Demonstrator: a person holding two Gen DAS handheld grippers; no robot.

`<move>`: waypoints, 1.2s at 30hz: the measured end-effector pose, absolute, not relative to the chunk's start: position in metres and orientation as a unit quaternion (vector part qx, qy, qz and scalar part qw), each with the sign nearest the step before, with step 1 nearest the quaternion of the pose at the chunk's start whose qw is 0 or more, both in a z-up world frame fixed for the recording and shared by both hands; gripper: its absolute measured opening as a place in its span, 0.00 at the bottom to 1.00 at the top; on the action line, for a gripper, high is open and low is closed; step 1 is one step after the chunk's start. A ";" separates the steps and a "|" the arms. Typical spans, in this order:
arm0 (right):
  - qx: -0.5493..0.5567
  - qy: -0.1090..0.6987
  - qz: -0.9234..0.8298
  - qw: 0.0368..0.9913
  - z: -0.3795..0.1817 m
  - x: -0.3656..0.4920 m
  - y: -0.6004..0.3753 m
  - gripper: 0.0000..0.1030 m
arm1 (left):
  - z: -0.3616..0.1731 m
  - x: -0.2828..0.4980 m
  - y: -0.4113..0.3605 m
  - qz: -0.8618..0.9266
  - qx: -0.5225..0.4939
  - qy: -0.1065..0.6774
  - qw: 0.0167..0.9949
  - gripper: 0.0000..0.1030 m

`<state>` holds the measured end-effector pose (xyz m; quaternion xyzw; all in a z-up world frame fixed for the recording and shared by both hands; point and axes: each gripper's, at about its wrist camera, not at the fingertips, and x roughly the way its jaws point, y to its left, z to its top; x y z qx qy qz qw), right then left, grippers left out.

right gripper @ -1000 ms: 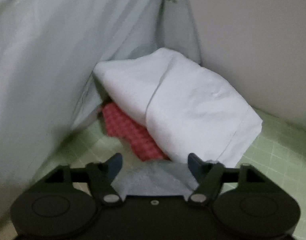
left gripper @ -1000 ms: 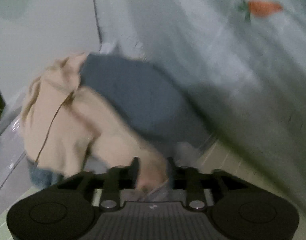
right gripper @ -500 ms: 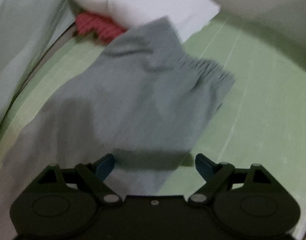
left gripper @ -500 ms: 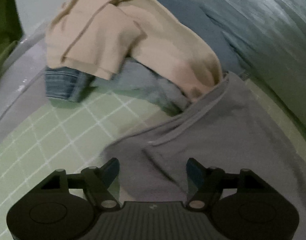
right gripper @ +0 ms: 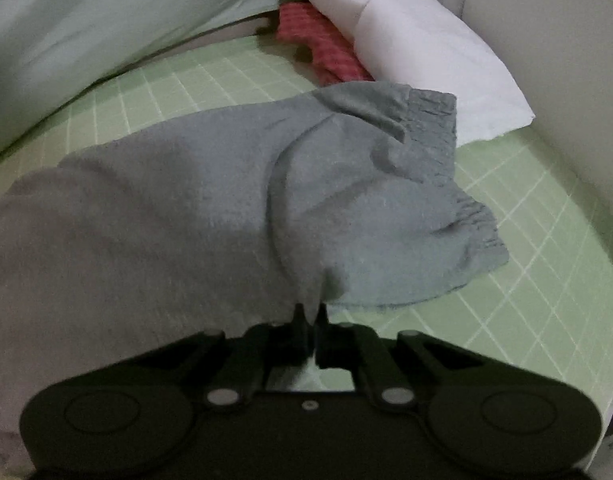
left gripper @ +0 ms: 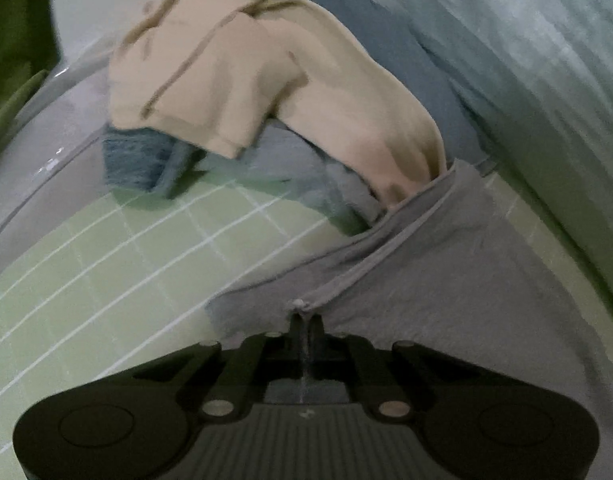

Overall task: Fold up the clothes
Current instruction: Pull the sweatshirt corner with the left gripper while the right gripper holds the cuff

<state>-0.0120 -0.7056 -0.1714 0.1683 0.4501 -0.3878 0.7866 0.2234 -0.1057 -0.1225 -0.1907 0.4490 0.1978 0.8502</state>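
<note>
Clothes pile blocks ahead; mat leftward free.

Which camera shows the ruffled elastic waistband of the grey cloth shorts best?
The right wrist view: the gathered waistband of the grey cloth shorts lies unobstructed on the green grid mat. The left wrist view shows only plain grey fabric.

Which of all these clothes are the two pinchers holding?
The flat grey cotton garment on the green mat: left gripper and right gripper both pinch its near edge. The other clothes lie untouched in piles behind.
</note>
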 end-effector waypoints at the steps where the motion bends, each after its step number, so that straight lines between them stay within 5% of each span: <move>1: 0.167 0.448 -0.387 0.788 -0.172 -0.019 -0.706 0.03 | -0.120 0.214 -0.102 0.196 -0.194 0.448 0.851 0.02; 15: 0.175 0.441 -0.397 0.786 -0.175 -0.126 -0.709 0.03 | -0.133 0.023 -0.051 0.200 -0.178 0.470 0.841 0.02; 24: 0.159 0.444 -0.387 0.793 -0.171 -0.123 -0.690 0.05 | -0.137 -0.005 -0.045 0.171 -0.168 0.476 0.846 0.03; 36: 0.184 0.369 -0.405 0.816 -0.147 -0.135 -0.607 0.34 | -0.139 0.007 -0.028 0.090 -0.127 0.493 0.856 0.03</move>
